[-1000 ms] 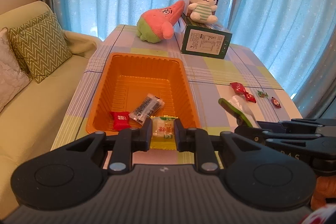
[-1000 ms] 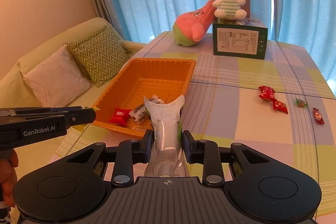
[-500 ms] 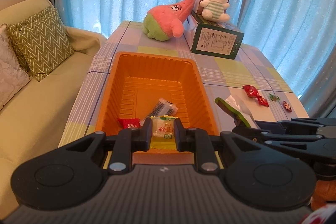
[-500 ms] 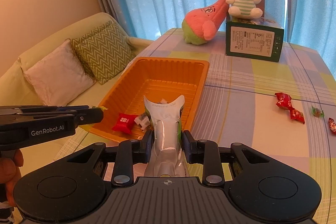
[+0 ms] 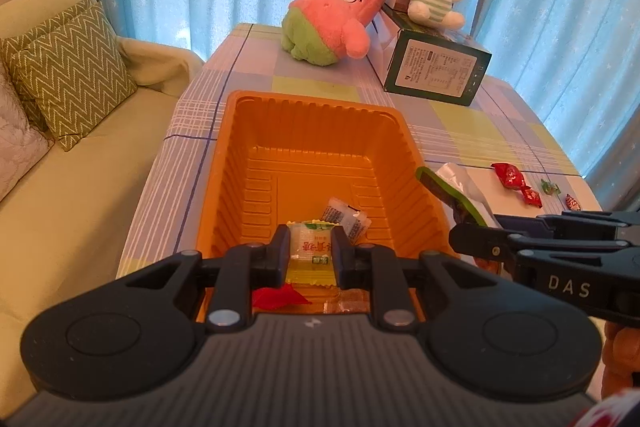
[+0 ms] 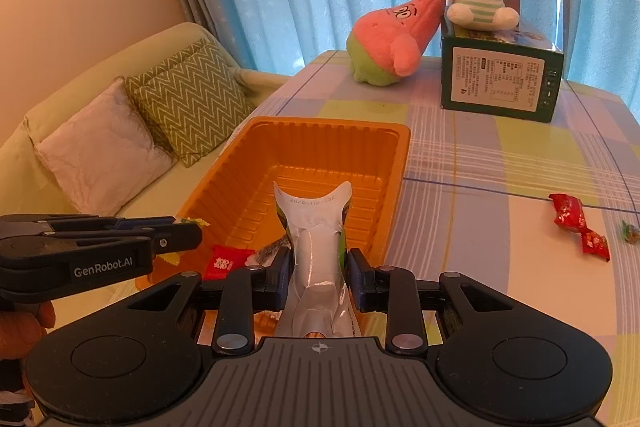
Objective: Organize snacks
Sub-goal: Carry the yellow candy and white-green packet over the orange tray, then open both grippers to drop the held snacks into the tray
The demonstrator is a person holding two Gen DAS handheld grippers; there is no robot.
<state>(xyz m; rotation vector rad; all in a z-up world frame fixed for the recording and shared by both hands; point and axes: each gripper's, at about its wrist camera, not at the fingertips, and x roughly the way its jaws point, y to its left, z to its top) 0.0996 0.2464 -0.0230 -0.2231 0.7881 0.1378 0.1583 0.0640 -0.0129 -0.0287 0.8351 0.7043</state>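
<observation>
Both grippers have been carried forward and lower, so the orange tray near the table's left edge now looms larger beneath them. Over its near end, a silver-backed pouch is held clamped at its waist by the right gripper, its top standing free. A small yellow candy packet is pinched flat in the left gripper, narrow-set, above the tray floor. Both wrappers are judged light, crinkly and slippery, best held mid-body. Loose red candies are left towards the right edge.
</observation>
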